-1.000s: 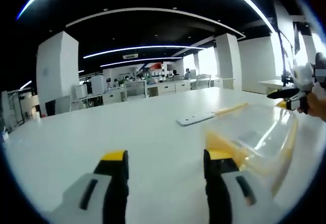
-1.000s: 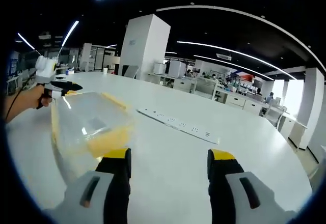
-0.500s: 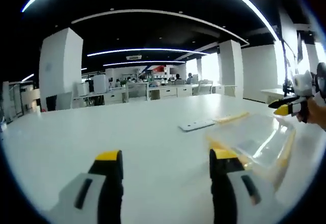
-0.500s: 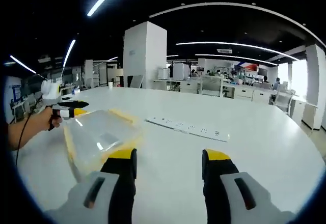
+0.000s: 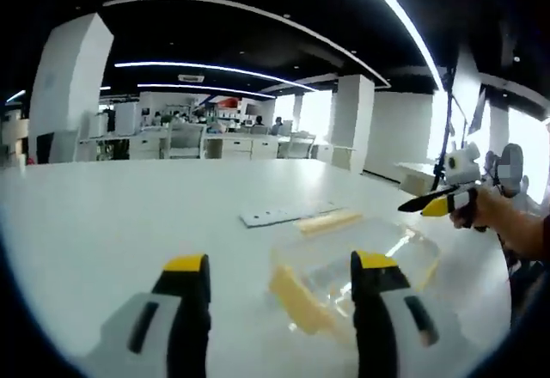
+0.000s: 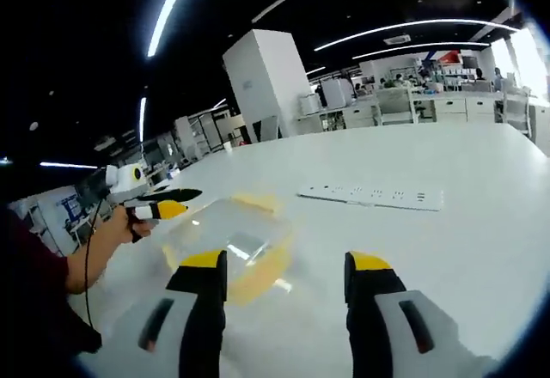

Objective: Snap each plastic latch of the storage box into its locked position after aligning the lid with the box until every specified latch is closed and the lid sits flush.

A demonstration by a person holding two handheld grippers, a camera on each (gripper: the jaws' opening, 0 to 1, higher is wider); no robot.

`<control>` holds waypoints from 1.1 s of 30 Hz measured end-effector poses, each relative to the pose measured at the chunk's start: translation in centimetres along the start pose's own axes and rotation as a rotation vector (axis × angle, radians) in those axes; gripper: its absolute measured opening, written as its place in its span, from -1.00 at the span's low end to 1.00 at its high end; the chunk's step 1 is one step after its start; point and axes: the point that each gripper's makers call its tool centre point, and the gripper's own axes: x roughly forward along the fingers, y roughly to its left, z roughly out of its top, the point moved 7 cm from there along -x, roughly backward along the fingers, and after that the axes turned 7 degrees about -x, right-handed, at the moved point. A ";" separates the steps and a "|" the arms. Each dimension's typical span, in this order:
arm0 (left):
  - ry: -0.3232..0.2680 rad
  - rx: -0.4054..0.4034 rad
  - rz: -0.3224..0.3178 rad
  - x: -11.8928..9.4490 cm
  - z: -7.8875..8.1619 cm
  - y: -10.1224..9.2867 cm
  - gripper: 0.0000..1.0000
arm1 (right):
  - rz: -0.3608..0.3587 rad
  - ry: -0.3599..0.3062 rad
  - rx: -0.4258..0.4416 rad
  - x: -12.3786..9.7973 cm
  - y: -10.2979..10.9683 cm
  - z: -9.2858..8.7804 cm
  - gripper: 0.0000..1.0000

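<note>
Left gripper view: box [image 5: 352, 266] ahead between own jaws, left gripper [image 5: 279, 277] wide open, empty, nearer. Right gripper [image 6: 284, 273] likewise spread, empty; box [image 6: 230, 245] ahead-left.

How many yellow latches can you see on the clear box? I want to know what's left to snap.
2 show clearly on the box: one latch on its far side, one latch on its near side. Others may be hidden by glare.
</note>
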 end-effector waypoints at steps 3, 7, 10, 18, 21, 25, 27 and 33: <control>0.008 -0.041 -0.060 -0.1 0.5 -0.4 0.19 | 0.015 -0.003 -0.002 -0.1 0.6 0.1 -0.04; -0.002 0.054 -0.072 -0.1 0.6 -2.1 0.30 | 0.037 0.006 -0.004 0.5 2.2 -0.6 -0.03; 0.080 0.083 -0.038 0.1 -0.3 -2.6 0.23 | 0.037 0.008 0.011 1.3 3.1 -1.0 -0.04; 0.116 0.087 -0.034 0.1 -1.4 -3.1 0.15 | -0.022 -0.005 -0.006 2.2 3.9 -1.5 -0.08; 0.132 0.082 -0.037 0.2 -1.8 -3.3 0.10 | -0.039 0.003 -0.022 2.6 4.0 -1.9 -0.14; 0.129 0.092 -0.030 0.1 -2.0 -3.6 0.10 | -0.091 -0.034 -0.047 2.7 4.2 -1.8 -0.20; 0.131 0.111 -0.018 0.2 -2.2 -3.6 0.09 | -0.112 -0.046 -0.057 2.7 4.4 -1.9 -0.21; 0.138 0.135 0.005 0.2 -2.3 -4.0 0.13 | -0.148 -0.071 -0.062 2.8 4.7 -2.0 -0.17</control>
